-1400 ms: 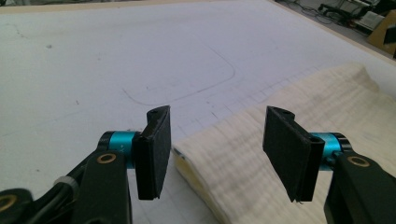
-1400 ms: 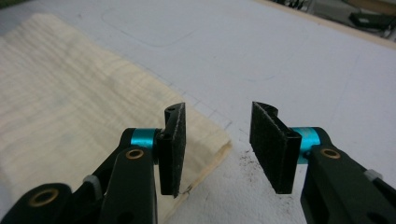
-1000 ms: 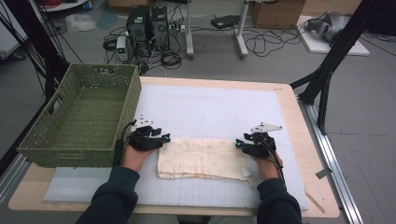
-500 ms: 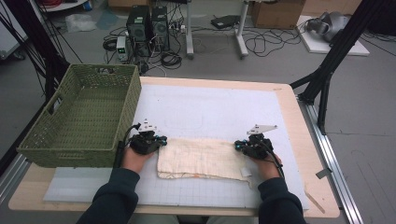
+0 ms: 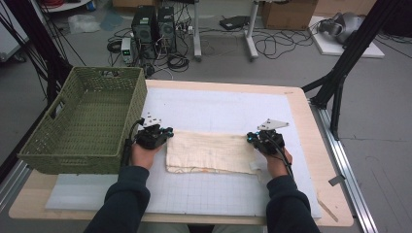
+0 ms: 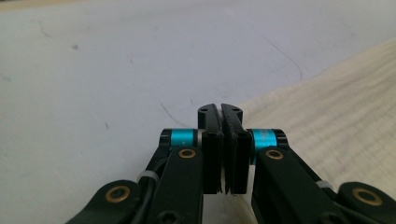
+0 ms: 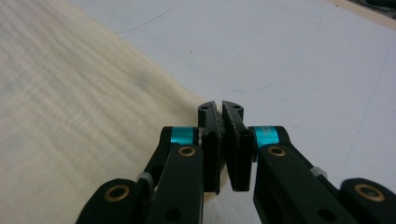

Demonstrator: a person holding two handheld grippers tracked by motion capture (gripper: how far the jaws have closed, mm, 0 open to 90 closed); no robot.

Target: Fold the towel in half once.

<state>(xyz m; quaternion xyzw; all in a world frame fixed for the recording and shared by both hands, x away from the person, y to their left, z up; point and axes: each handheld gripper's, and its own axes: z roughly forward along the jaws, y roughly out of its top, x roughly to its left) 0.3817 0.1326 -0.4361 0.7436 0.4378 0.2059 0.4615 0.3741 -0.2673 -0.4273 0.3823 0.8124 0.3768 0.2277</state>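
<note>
Jaws of both grippers pinching cream cloth [image 5: 210, 152] corners, green basket [image 5: 124, 119] empty alongside

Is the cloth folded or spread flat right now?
Folded. The cloth lies as a narrow band on the mat, with a second layer's edge showing along its near side in the high view.

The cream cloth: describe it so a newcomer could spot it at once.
Start at the wooden table with its white gridded mat. Near the mat's front middle, right of the green wicker basket, lies the cream cloth, folded into a flat strip. It is the one soft, pale-yellow thing there.
</note>
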